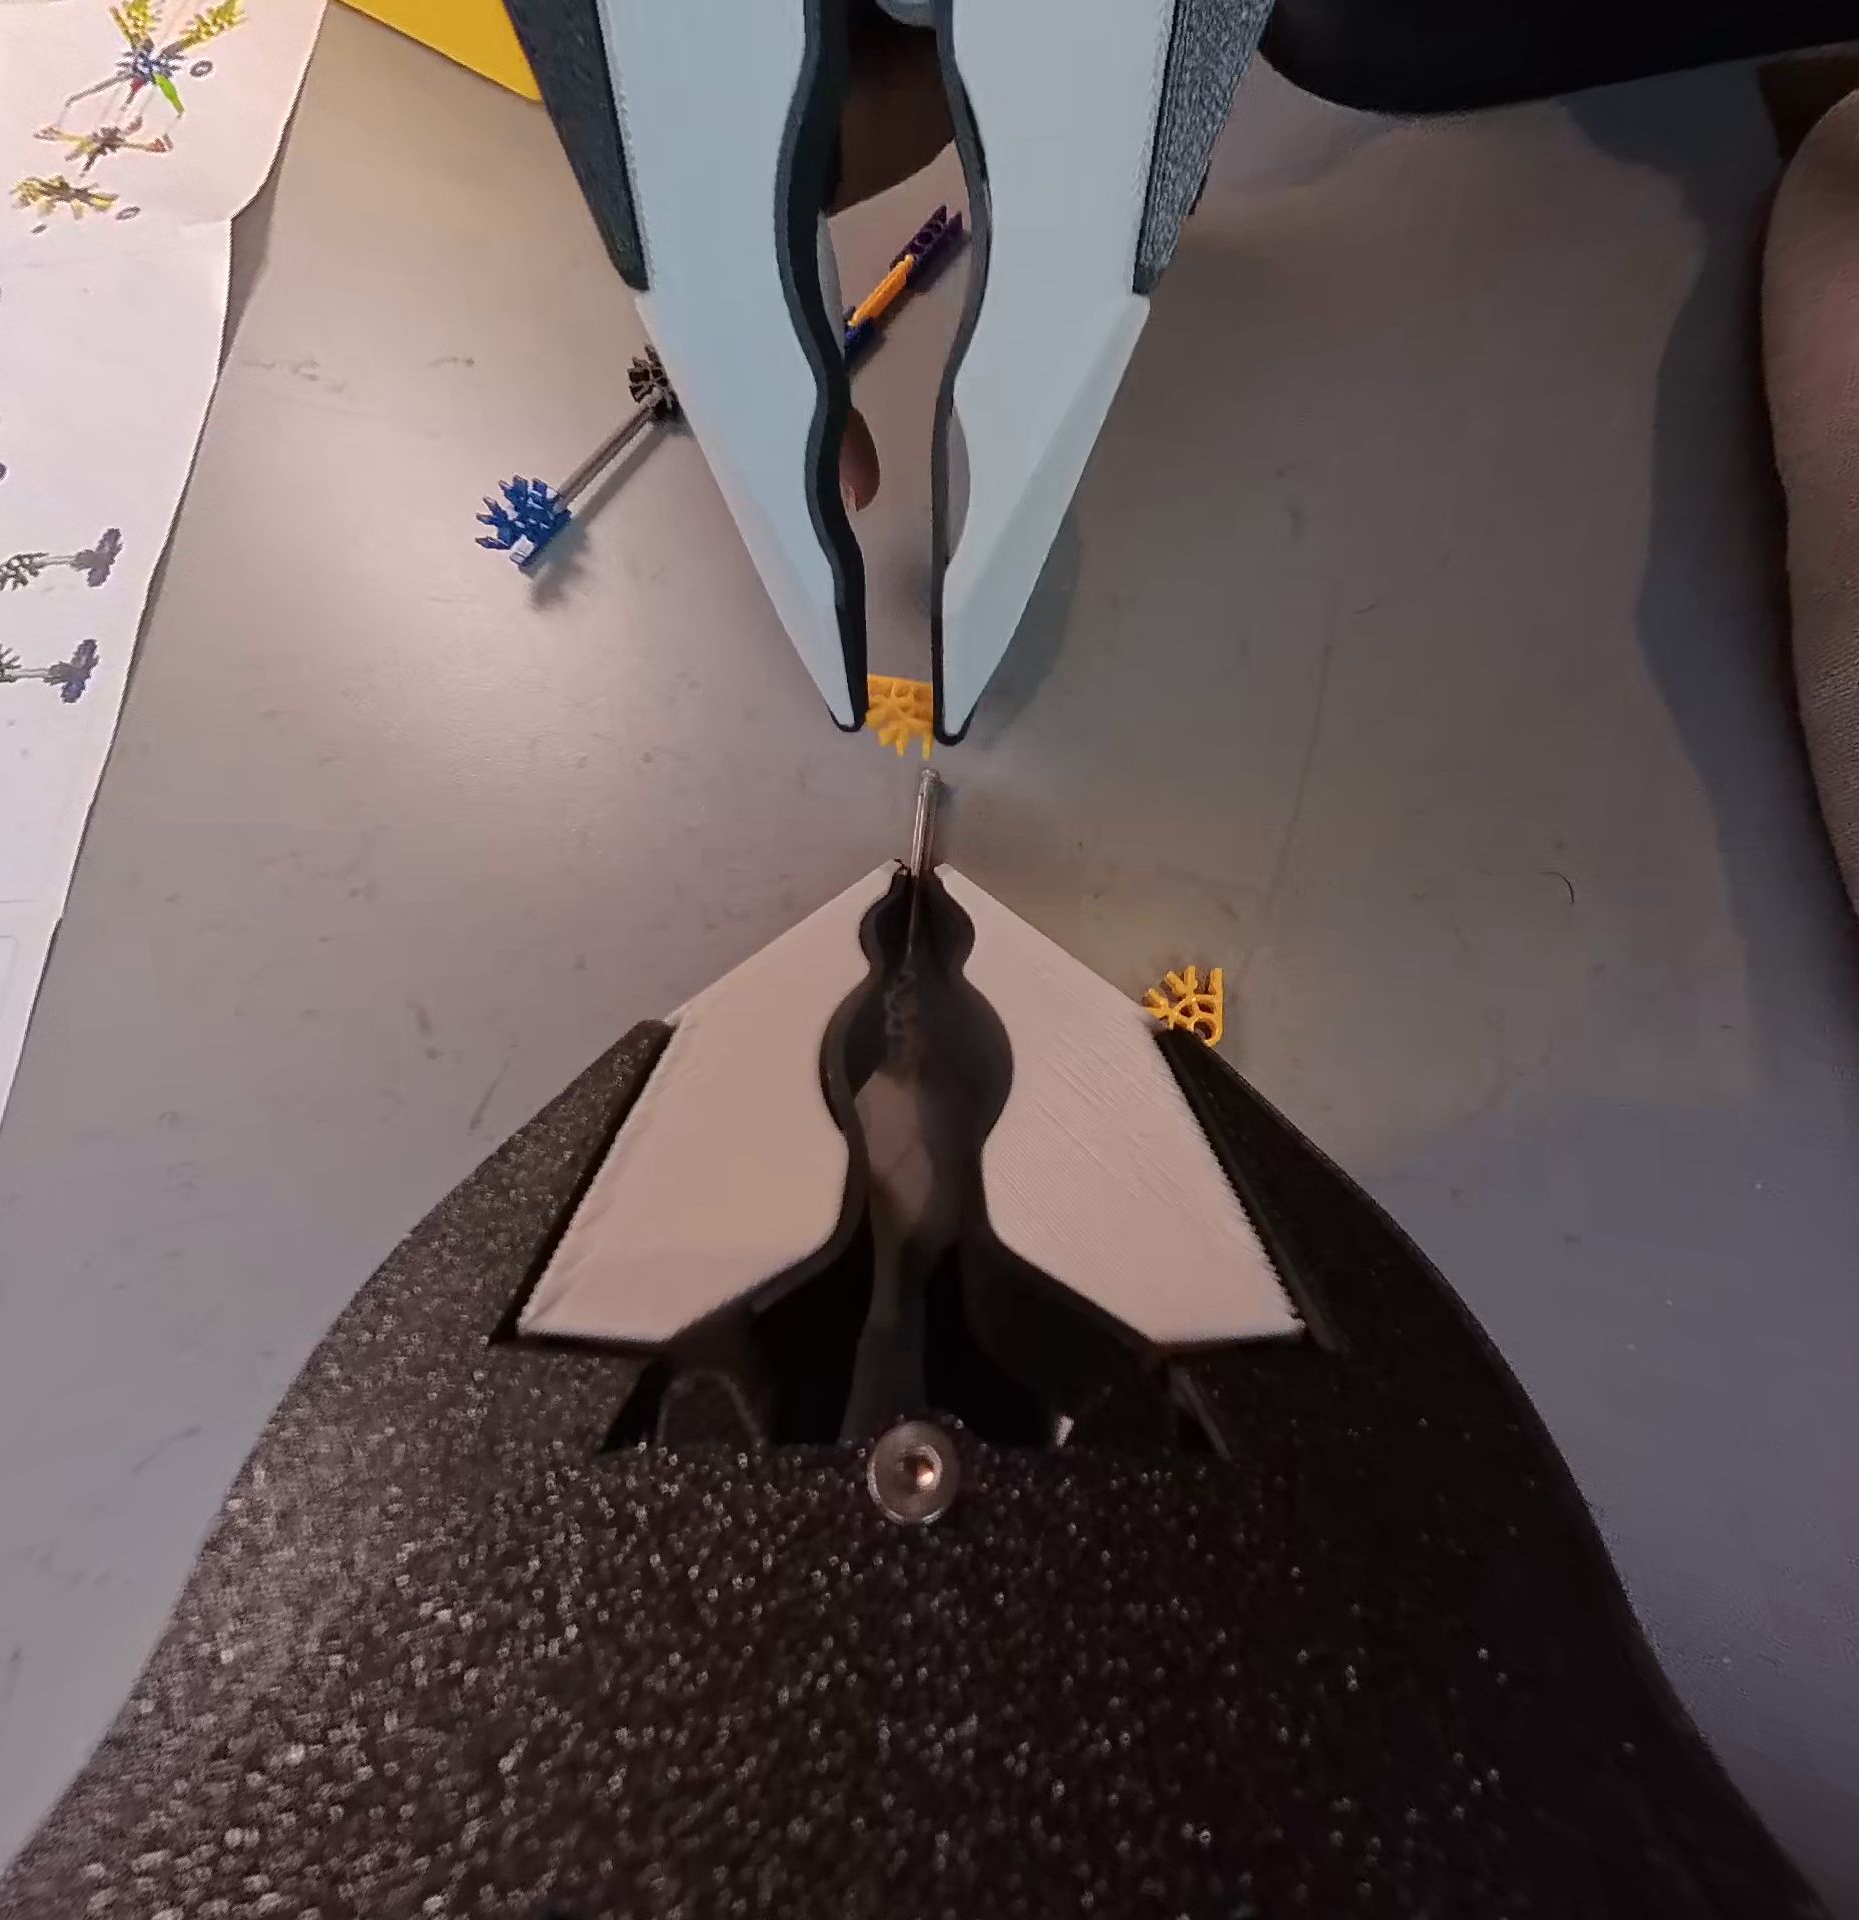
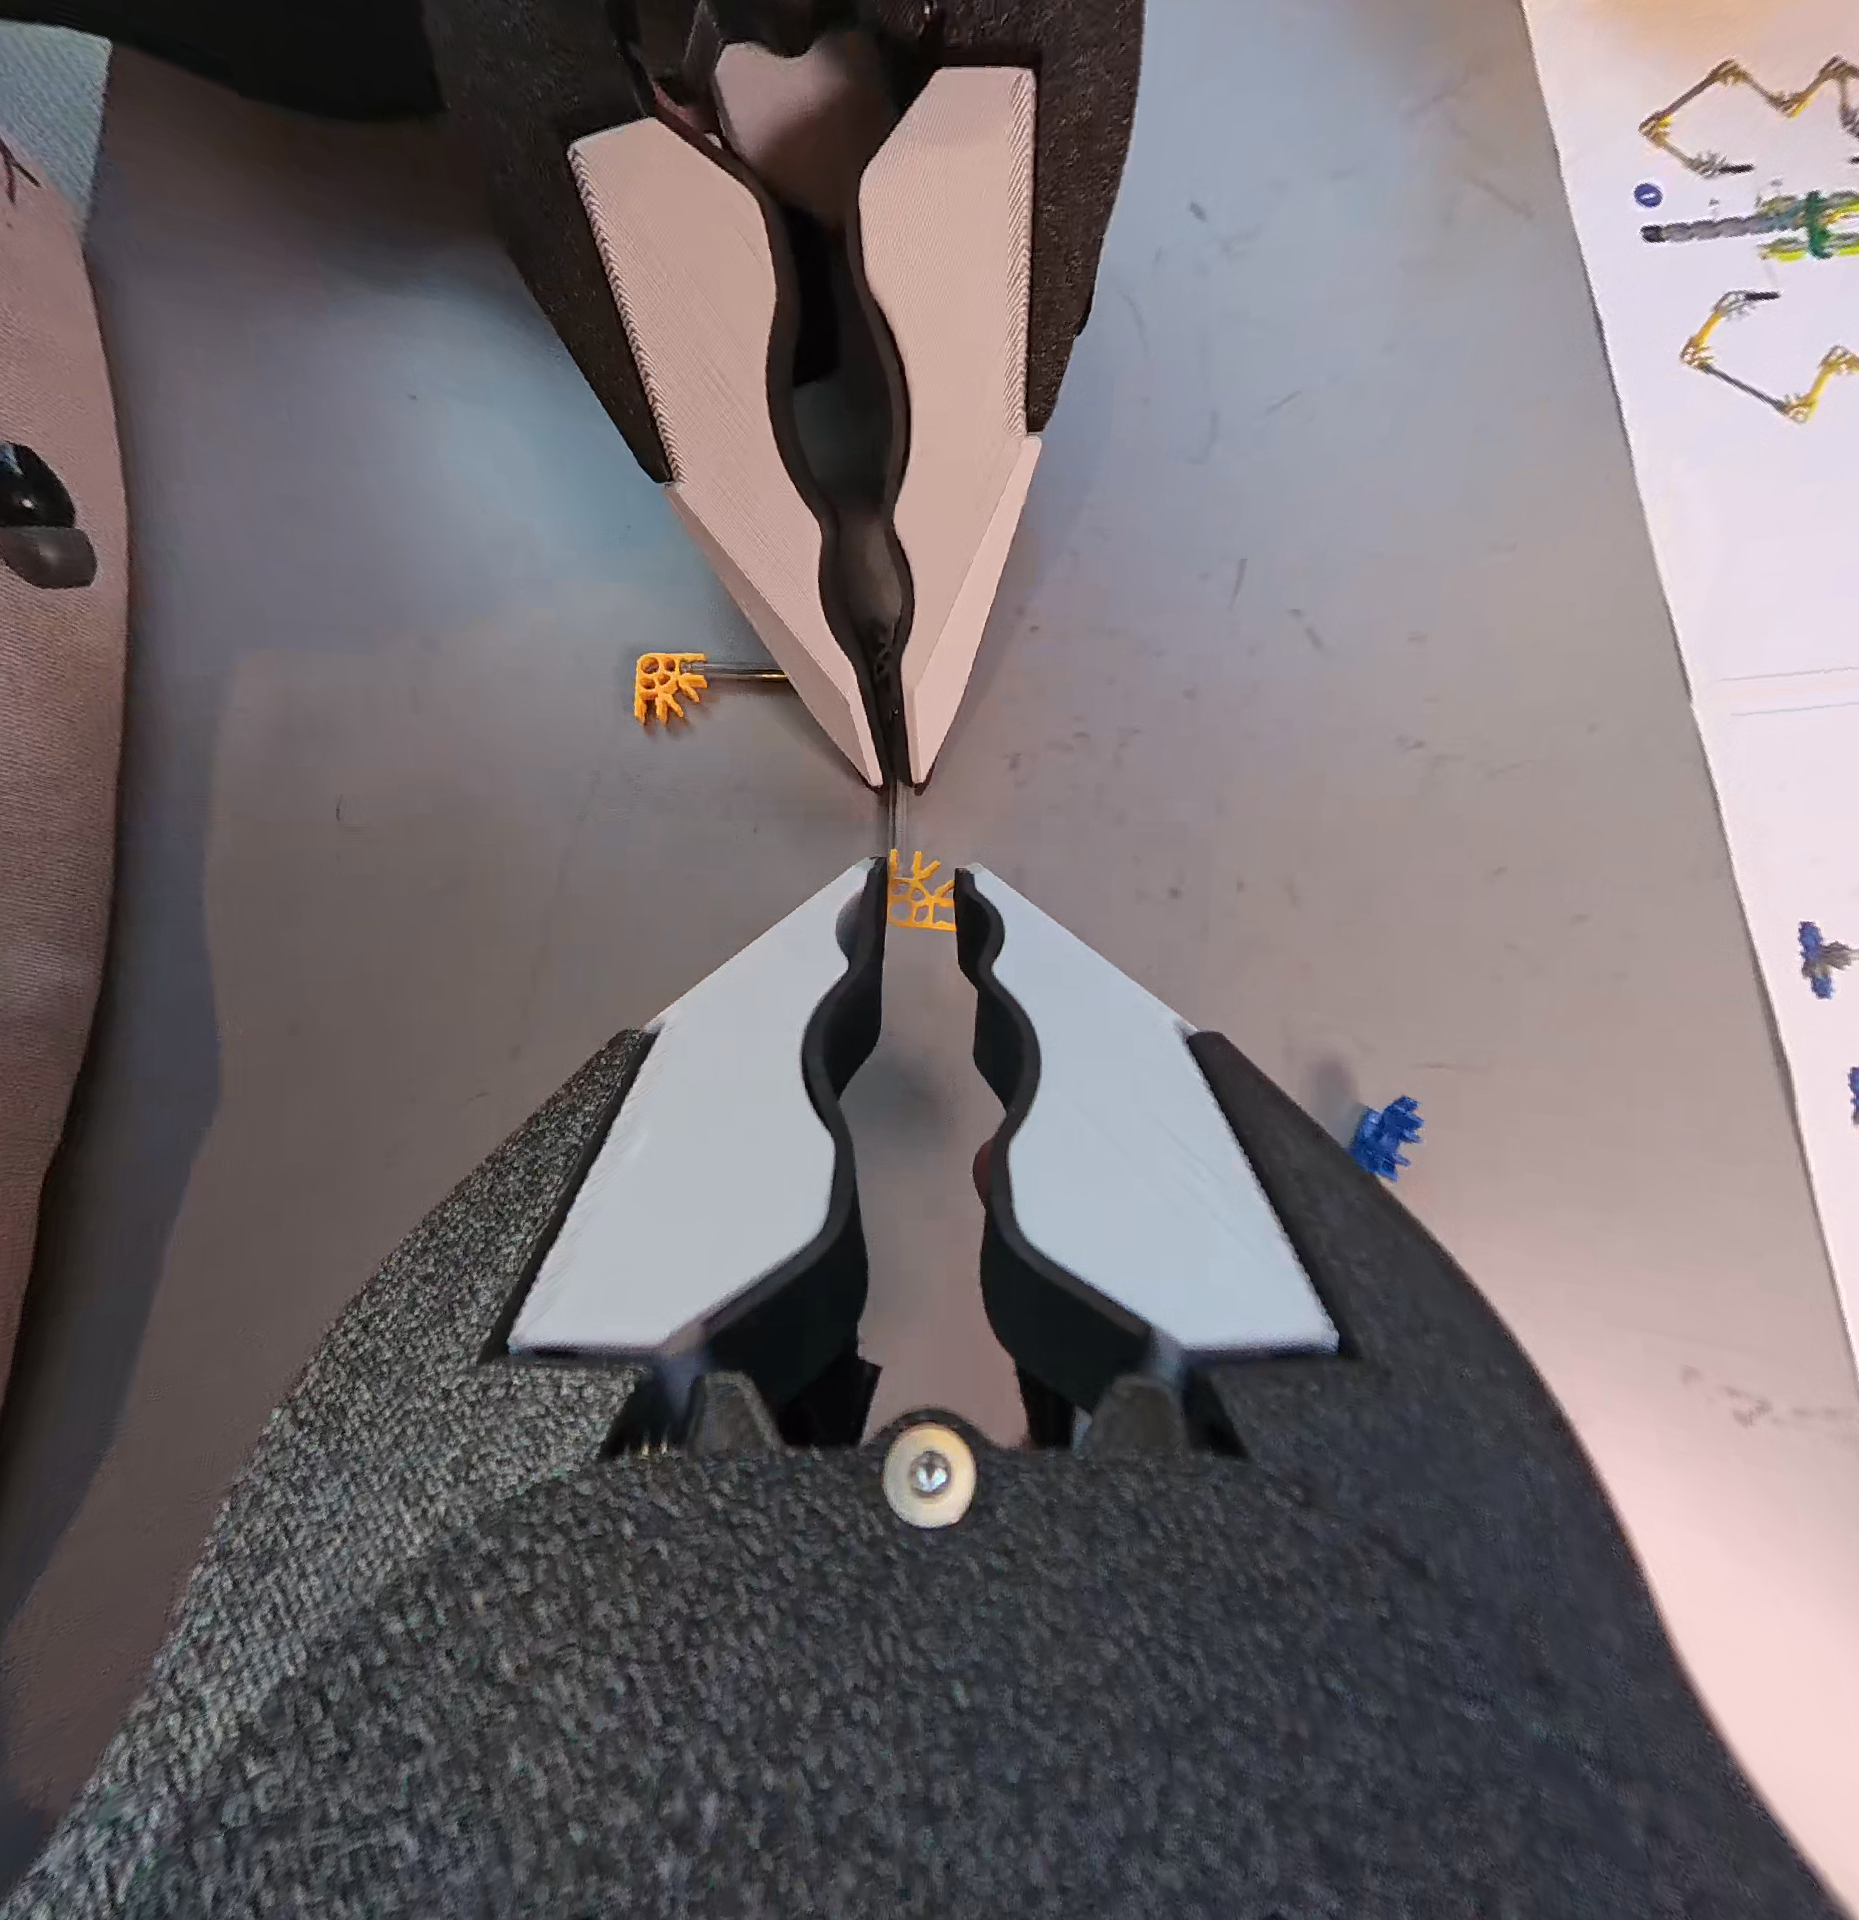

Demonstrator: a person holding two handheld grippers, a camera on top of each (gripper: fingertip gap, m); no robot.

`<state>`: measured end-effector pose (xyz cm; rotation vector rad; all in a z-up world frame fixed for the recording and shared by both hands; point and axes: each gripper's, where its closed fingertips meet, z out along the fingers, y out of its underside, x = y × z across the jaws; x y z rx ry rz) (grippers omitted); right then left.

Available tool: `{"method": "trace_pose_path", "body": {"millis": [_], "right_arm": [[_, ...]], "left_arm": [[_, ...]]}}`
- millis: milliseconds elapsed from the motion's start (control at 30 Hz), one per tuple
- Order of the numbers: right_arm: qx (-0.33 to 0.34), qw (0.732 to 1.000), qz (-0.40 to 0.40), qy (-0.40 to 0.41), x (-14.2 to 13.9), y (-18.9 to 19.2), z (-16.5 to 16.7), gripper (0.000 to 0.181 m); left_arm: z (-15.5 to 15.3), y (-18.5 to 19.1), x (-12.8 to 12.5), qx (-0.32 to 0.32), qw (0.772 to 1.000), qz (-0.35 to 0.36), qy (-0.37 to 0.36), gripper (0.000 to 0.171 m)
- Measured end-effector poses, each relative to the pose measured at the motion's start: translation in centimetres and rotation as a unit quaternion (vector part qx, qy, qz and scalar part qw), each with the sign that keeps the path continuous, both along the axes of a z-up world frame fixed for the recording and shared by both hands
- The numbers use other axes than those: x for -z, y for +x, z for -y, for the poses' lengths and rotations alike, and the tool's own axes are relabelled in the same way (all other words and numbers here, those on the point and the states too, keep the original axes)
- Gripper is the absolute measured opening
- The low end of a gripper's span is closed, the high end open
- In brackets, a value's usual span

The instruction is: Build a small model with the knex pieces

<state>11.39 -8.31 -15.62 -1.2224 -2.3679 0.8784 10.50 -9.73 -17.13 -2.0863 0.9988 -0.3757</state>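
Pinching a thin grey rod (image 1: 923,821) in my left gripper (image 1: 917,868); my right gripper (image 2: 920,883) clamps a yellow connector (image 2: 920,894) just off the rod's tip, above the table (image 1: 1320,623). Both look light, stiff, small; I'd grip the connector's flat faces.

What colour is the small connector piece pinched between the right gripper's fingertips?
Yellow-orange. The connector shows best in the right wrist view, between the right gripper tips.

A grey, scuffed table (image 1: 1320,675) was seen. On it were laid a printed sheet (image 1: 83,395) at one side, a blue-ended rod piece (image 1: 577,473), a purple and orange piece (image 1: 899,275) and a yellow connector (image 1: 1187,1003). A yellow corner (image 1: 447,42) was seen at the far edge.
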Motion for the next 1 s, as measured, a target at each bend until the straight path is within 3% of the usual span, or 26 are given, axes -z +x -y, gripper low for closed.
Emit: {"method": "trace_pose_path", "body": {"millis": [167, 1000], "right_arm": [[-0.014, 0.999, 0.028, 0.017, 1.2, -0.1, 0.2, 0.012], [-0.023, 0.999, 0.032, 0.025, 0.5, -0.2, 0.5, 0.016]], "left_arm": [[0.0, 0.0, 0.0, -0.002, 1.000, -0.002, 0.002, 0.002], [0.0, 0.0, 0.0, -0.002, 1.000, -0.002, 0.002, 0.002]]}}
